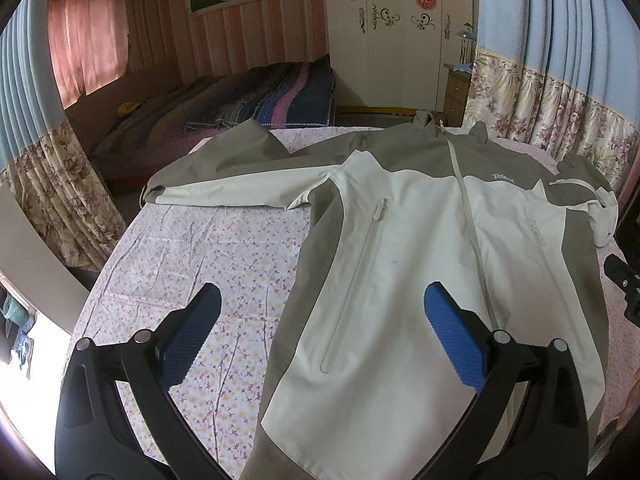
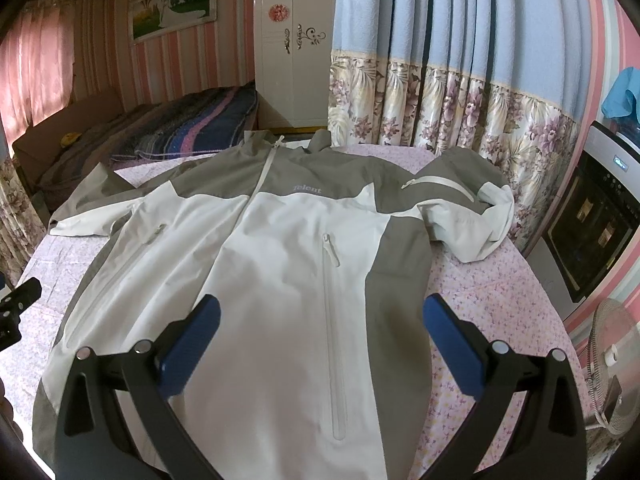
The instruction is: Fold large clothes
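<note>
A white and grey-brown zip jacket (image 1: 420,240) lies flat, front up, on a floral-sheeted surface (image 1: 192,264). Its left sleeve (image 1: 224,176) stretches out to the left. Its right sleeve (image 2: 468,208) lies bunched and folded back at the right. The jacket also fills the right wrist view (image 2: 288,272). My left gripper (image 1: 322,332) is open and empty, hovering over the jacket's lower left side. My right gripper (image 2: 322,336) is open and empty, above the jacket's lower right front. The left gripper's edge shows in the right wrist view (image 2: 16,304).
A bed with a striped blanket (image 1: 256,96) stands behind. Floral curtains (image 2: 460,100) hang close at the far right edge. A white wardrobe (image 1: 396,32) is at the back. An oven-like appliance (image 2: 592,216) and a fan (image 2: 612,344) stand at the right.
</note>
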The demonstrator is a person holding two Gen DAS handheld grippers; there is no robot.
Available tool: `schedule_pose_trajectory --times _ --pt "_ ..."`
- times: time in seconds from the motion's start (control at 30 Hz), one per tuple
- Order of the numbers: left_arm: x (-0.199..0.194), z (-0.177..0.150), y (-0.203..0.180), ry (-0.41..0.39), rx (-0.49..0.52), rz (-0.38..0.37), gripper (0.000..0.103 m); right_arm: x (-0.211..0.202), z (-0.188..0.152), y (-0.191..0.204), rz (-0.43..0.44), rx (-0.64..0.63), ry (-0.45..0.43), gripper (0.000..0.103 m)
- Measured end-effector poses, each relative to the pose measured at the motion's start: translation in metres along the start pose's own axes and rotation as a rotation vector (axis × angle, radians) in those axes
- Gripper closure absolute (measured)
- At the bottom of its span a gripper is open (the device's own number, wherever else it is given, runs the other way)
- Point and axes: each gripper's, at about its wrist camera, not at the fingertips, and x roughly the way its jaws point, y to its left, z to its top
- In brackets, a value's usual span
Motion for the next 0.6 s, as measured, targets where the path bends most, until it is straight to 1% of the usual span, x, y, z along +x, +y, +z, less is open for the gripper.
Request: schedule_pose_trajectory --times 0.6 --pt "0.0035 0.0008 0.0043 0.010 -0.010 0.002 0.003 0.0024 0.0019 0.0022 -0.001 -0.006 0.001 0.002"
